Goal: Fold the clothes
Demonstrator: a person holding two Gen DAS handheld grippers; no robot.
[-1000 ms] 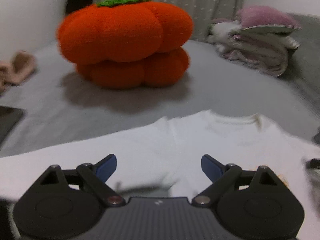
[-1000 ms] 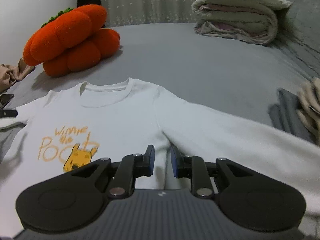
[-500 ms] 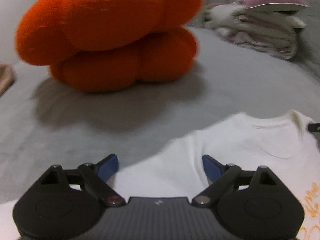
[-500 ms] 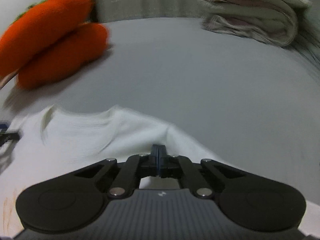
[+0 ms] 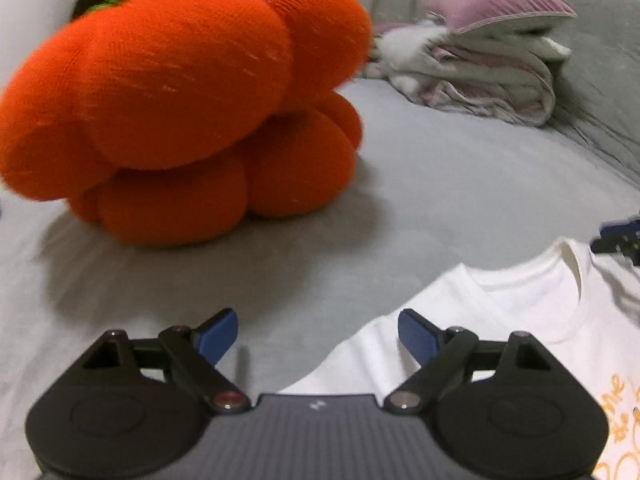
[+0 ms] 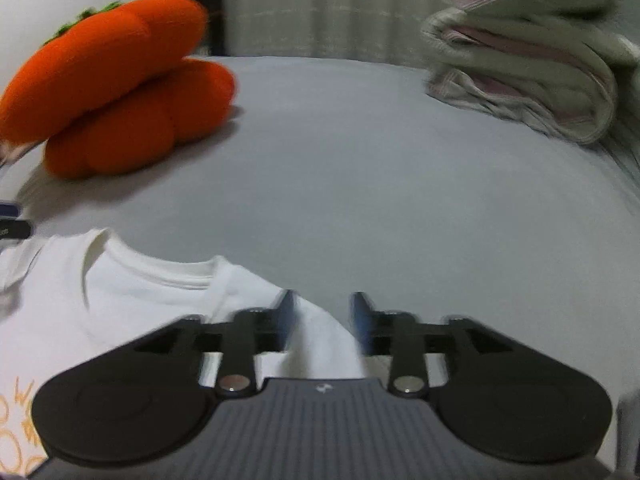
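Observation:
A white long-sleeved shirt [image 5: 520, 320] with orange print lies flat on the grey bed, collar towards the far side. My left gripper [image 5: 318, 334] stands open at the shirt's left shoulder edge, its right finger over the white cloth and its left finger over bare sheet. In the right wrist view the same shirt [image 6: 140, 300] fills the lower left. My right gripper [image 6: 322, 320] is open over the right shoulder, white fabric showing between its blurred fingers. Each gripper's tip shows at the edge of the other's view.
A big orange pumpkin plush [image 5: 180, 100] sits on the grey bed sheet [image 6: 380, 180] to the far left. A pile of folded bedding with a pink pillow [image 6: 532, 60] lies at the far right. A curtain hangs behind.
My right gripper, shut half a second ago, has opened over the right shoulder. My left gripper stayed open and moved forward and left to the shirt's left shoulder edge, nearer the pumpkin.

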